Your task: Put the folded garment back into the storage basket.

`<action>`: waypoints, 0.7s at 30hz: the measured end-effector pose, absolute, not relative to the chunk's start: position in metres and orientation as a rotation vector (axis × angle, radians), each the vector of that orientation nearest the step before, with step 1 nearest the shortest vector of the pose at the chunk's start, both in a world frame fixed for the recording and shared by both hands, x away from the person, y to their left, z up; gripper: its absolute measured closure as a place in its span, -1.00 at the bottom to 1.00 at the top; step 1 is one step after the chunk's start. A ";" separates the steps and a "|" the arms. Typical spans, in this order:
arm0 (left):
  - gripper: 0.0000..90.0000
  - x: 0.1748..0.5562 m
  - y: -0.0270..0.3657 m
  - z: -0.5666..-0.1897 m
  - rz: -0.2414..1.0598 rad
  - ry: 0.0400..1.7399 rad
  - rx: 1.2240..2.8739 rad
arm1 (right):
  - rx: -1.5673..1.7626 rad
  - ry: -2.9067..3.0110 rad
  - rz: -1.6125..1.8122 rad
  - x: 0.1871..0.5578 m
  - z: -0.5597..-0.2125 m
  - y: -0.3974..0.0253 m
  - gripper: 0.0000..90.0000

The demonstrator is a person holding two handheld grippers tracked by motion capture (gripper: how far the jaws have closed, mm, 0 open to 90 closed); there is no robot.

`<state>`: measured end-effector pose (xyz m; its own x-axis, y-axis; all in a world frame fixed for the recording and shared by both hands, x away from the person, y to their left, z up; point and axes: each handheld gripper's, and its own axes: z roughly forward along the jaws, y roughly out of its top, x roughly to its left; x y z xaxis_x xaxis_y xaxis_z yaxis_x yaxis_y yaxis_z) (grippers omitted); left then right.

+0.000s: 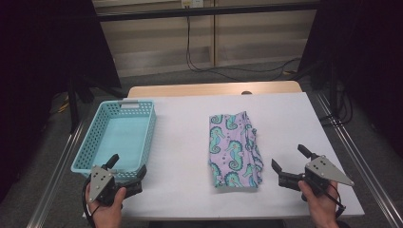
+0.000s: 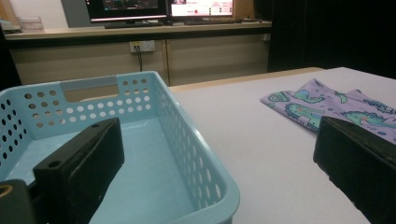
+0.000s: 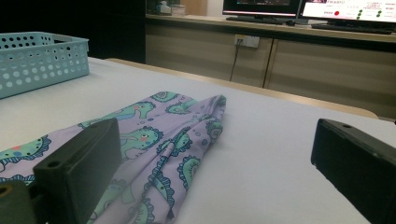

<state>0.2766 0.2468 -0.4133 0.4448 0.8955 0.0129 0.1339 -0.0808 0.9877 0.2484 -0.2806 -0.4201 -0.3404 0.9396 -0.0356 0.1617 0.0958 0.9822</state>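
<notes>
- your right gripper (image 1: 291,165) sits w/ jaws wide apart, holding nothing, near the table's (image 1: 285,109) front right corner, just beside the near right corner of the folded seahorse cloth (image 1: 234,149).
- your left gripper (image 1: 127,170) is also spread wide & empty, at the front left edge, right at the near rim of the blue basket (image 1: 97,128); in the left gripper view one jaw looks to hang over the basket's inside.
- cloth lies mid-table, closer to the front edge, well apart from the basket, which has nothing in it.
- risk 1: pinch just the top layer w/ the right jaws & the fold opens as you lift. the edge facing you looks loose & stacked, so go low & take all layers.
- risk 2: one-corner grab = cloth dangles & drags across the table, may snag the basket's rim on the way over.
- risk 3: left jaw so close to the rim, a careless move fwd could shove the light basket toward the back left corner.
- risk 4: jaws pressing hard into the table cover could catch it along w/ the cloth.
</notes>
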 end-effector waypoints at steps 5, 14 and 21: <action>-0.96 0.276 0.246 -0.414 0.811 0.933 1.552 | 1.099 1.640 1.321 0.249 -0.421 -0.280 -0.96; -0.96 0.277 0.241 -0.411 0.783 0.885 1.629 | 1.094 1.675 1.324 0.249 -0.422 -0.280 -0.97; -0.94 0.278 0.231 -0.411 0.753 0.882 1.644 | 1.055 1.763 1.352 0.251 -0.426 -0.275 -0.98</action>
<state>0.2783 0.2313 -0.4105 0.5260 0.8495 0.0397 0.1728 -0.1524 0.9731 0.2509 -0.2752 -0.4256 -0.4494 0.8927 -0.0335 0.1994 0.1368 0.9703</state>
